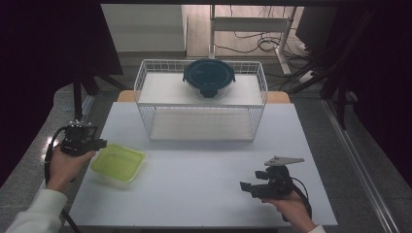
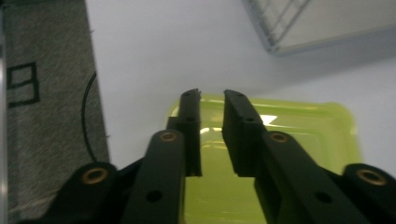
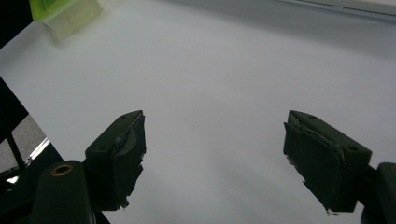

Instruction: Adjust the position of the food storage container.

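Observation:
A lime-green square container [image 1: 118, 162] rests on the white table [image 1: 204, 194] near its left edge. My left gripper [image 1: 101, 142] is at that container's upper left corner. In the left gripper view its jaws [image 2: 211, 93] hang over the green container [image 2: 299, 135] with only a thin slit between them and nothing in it. My right gripper [image 1: 251, 180] is held low over the front right of the table. It stands wide open [image 3: 215, 116] above bare tabletop, and the green container [image 3: 63, 14] shows far off at the upper left.
A white wire rack [image 1: 141, 87] stands at the back of the table. On its top shelf sits a round glass container with a dark blue lid [image 1: 209, 75]. Grey carpet [image 2: 46, 116] borders the table's left edge.

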A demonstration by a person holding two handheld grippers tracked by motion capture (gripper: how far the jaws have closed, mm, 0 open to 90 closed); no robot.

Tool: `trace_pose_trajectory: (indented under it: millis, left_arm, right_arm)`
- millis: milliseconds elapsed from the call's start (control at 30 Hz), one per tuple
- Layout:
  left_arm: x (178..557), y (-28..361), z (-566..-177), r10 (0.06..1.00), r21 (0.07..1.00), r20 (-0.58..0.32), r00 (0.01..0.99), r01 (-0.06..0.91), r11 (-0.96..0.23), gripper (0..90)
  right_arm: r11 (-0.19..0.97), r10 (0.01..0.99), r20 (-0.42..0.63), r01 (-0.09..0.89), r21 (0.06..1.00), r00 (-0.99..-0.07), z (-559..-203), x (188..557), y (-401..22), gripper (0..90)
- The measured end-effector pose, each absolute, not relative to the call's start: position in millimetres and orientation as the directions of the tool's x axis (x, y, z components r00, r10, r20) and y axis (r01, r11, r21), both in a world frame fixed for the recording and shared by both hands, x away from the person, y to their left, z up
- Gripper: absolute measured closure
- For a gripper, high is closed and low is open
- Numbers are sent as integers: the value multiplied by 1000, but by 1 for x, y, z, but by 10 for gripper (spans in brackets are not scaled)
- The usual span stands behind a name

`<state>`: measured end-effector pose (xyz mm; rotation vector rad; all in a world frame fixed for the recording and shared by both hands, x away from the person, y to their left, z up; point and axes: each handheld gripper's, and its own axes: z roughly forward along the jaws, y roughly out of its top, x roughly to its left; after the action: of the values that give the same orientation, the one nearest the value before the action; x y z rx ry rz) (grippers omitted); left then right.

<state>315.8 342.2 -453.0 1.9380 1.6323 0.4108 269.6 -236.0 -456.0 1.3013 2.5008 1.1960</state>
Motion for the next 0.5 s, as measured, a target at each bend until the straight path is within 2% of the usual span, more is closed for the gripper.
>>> trace_pose_trajectory:
  millis: [167, 500]
  left_arm:
    - [323, 361, -467, 979, 552, -115, 168, 830, -78, 898]
    - [321, 378, -486, 986, 489, -99, 131, 870, -66, 900]
  right_arm:
    - [330, 724, 278, 670, 665, -632, -457, 270, -237, 211]
    - [329, 729, 273, 672, 663, -627, -458, 271, -237, 209]
